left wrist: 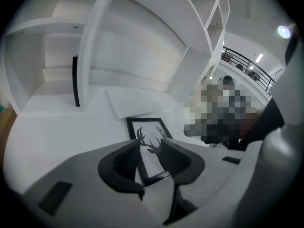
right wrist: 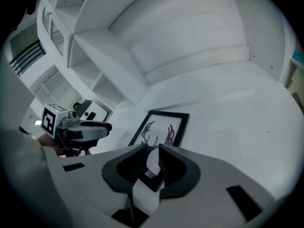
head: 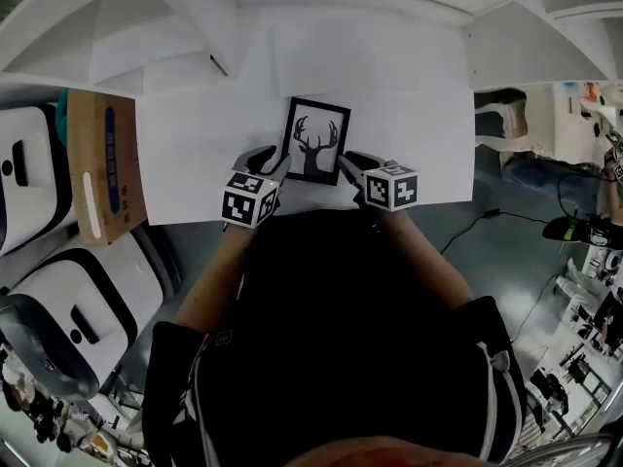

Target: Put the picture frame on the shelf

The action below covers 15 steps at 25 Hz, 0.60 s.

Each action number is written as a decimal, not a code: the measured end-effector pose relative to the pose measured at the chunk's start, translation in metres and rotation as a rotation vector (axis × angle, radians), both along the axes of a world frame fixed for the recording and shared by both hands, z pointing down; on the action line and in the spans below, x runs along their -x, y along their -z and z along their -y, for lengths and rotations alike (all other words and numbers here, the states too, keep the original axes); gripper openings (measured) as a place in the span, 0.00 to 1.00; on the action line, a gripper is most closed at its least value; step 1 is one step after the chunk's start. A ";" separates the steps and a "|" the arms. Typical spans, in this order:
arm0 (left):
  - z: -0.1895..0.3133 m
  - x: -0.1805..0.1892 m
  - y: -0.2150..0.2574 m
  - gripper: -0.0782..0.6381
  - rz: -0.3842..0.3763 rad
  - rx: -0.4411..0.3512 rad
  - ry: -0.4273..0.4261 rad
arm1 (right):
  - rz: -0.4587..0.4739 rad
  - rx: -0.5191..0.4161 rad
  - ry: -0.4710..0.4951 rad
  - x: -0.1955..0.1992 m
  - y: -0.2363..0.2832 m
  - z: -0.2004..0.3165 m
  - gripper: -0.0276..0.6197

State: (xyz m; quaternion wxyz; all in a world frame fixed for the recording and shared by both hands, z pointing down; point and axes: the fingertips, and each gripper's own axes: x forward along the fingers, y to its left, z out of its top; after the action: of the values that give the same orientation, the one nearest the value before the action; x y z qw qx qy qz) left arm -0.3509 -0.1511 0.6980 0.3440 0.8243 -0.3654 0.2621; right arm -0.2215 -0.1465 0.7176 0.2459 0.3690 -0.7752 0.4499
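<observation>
A black picture frame (head: 316, 142) with a deer silhouette lies flat on the white table (head: 419, 134), in front of the white shelf unit (head: 321, 8). My left gripper (head: 280, 166) is at the frame's near left corner. In the left gripper view its jaws (left wrist: 151, 158) stand apart, with the frame's (left wrist: 153, 137) left edge running between the pads untouched. My right gripper (head: 347, 165) is at the near right corner. Its jaws (right wrist: 152, 163) stand a little apart around that corner of the frame (right wrist: 164, 127). The shelf compartments (left wrist: 57, 75) (right wrist: 95, 46) rise behind.
A thin dark upright edge (left wrist: 75, 81) stands against a shelf divider. A cardboard box (head: 102, 163) and white cases (head: 68, 300) sit left of the table. A white chair (head: 501, 115) and cables (head: 487, 222) lie to the right. The person's dark torso fills the lower head view.
</observation>
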 end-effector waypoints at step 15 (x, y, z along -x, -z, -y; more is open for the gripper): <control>0.001 -0.013 -0.072 0.33 0.095 0.182 -0.027 | -0.012 0.151 0.012 -0.002 -0.052 -0.001 0.20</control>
State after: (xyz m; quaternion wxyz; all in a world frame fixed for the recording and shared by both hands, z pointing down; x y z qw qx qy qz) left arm -0.3376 -0.1521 0.7697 0.3962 0.7811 -0.3448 0.3376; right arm -0.2199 -0.1455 0.7698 0.2805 0.3475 -0.7398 0.5032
